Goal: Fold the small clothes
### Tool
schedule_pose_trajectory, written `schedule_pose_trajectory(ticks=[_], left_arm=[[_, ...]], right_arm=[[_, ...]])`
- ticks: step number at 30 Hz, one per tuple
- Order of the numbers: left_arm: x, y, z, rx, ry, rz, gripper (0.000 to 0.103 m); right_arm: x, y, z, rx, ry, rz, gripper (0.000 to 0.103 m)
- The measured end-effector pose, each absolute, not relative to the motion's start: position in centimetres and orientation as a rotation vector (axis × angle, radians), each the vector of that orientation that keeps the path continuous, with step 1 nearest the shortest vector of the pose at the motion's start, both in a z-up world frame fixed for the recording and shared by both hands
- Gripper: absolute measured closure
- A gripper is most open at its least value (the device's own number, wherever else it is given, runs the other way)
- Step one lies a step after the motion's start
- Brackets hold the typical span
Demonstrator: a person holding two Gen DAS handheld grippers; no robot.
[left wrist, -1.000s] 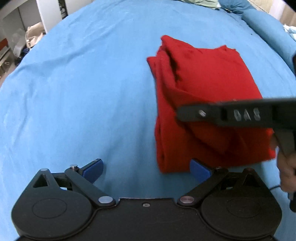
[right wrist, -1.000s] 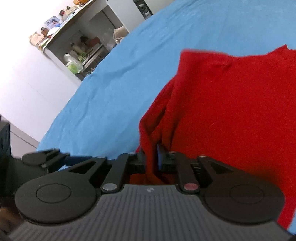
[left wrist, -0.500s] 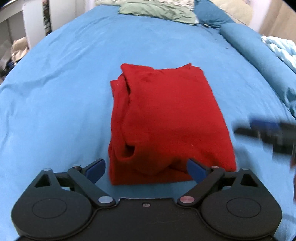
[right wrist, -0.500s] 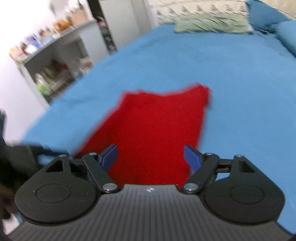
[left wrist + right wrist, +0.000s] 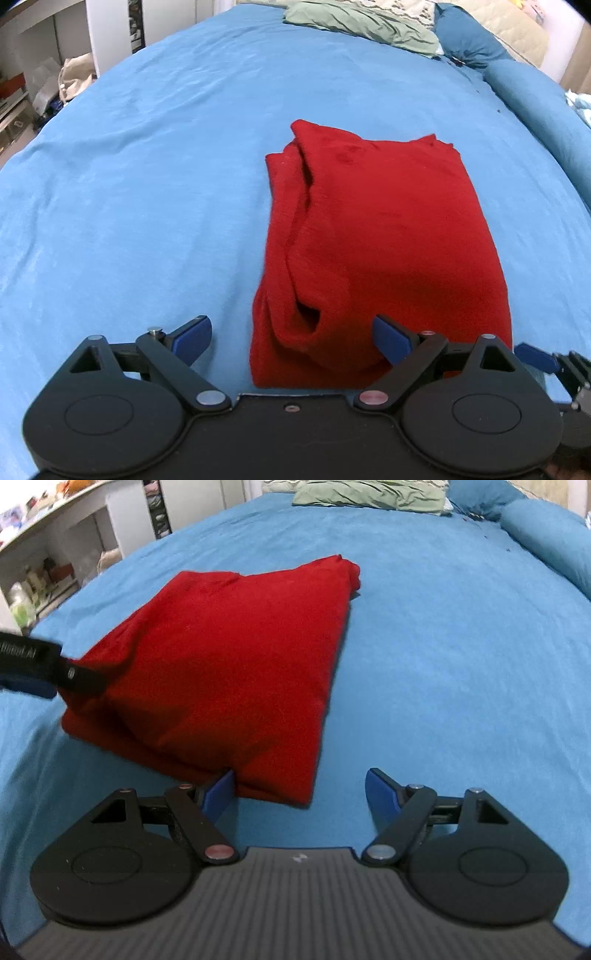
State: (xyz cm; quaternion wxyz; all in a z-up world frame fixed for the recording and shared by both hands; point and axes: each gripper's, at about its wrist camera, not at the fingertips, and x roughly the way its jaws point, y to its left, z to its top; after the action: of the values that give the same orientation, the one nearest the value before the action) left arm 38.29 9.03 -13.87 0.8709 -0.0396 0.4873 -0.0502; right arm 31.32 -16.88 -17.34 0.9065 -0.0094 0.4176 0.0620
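A red garment (image 5: 376,243) lies folded into a rough rectangle on the blue bed sheet (image 5: 147,177). My left gripper (image 5: 291,341) is open and empty, its blue fingertips either side of the garment's near edge. In the right wrist view the garment (image 5: 236,657) lies ahead and to the left. My right gripper (image 5: 301,794) is open and empty at the garment's near right corner. The left gripper's arm (image 5: 40,666) shows at the left edge there. A right fingertip (image 5: 535,357) shows at the lower right of the left wrist view.
A green cloth (image 5: 354,24) and blue pillows (image 5: 472,37) lie at the bed's far end. A blue bolster (image 5: 543,107) runs along the right side. White shelves with clutter (image 5: 48,572) stand left of the bed.
The right gripper has let go of the garment, opened and drawn back to its near right corner. The garment now lies flat and folded. The left gripper has pulled back slightly, still open.
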Motion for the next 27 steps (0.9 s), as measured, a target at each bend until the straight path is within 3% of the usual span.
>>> schedule_pose_trajectory(ticks=[14, 17, 21, 27], left_arm=[[38.8, 10.4, -14.0, -0.106, 1.024, -0.067, 0.008], [38.6, 11.1, -14.0, -0.104, 1.022, -0.048, 0.008], [38.0, 12.2, -15.0, -0.075, 1.041, -0.047, 0.011], [37.0, 12.5, -17.1, -0.020, 1.049, -0.074, 0.012]], right_arm=[[31.5, -16.9, -18.3, 0.023, 0.823, 0.079, 0.009], [31.6, -17.1, -17.7, 0.012, 0.813, 0.065, 0.015], [30.6, -18.8, -15.7, -0.006, 0.720, -0.045, 0.016], [31.2, -19.6, -17.3, -0.029, 0.813, -0.008, 0.016]])
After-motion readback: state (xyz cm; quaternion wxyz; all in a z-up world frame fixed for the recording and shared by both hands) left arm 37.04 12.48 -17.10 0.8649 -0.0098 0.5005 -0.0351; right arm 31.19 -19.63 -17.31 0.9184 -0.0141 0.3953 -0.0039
